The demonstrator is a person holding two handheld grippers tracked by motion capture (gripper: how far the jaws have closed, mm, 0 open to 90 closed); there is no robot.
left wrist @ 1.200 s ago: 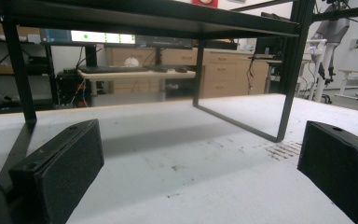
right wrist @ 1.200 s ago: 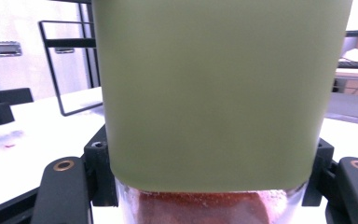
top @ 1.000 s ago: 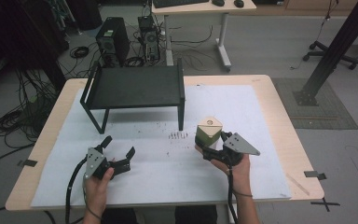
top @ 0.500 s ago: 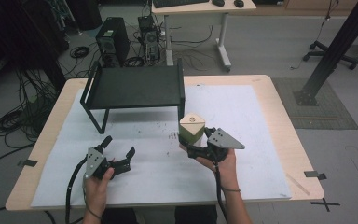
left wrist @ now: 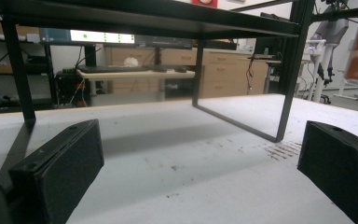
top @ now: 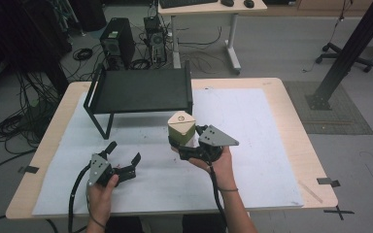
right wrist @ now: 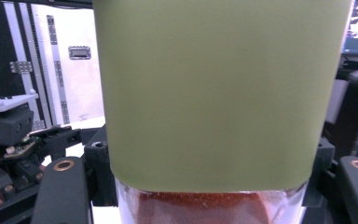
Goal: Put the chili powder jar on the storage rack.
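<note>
While right tongs [top: 187,145] grip jar [top: 181,127], shelf [top: 141,91] looms ahead.

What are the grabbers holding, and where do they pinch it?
The right gripper holds a green-lidded jar, pinching its clear lower body below the lid. The left gripper is open, holding nothing.

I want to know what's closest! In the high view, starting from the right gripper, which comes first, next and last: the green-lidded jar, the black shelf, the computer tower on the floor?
1. Green-lidded jar, held in the right gripper.
2. Black shelf, just behind.
3. Computer tower, on the floor beyond the table.
</note>
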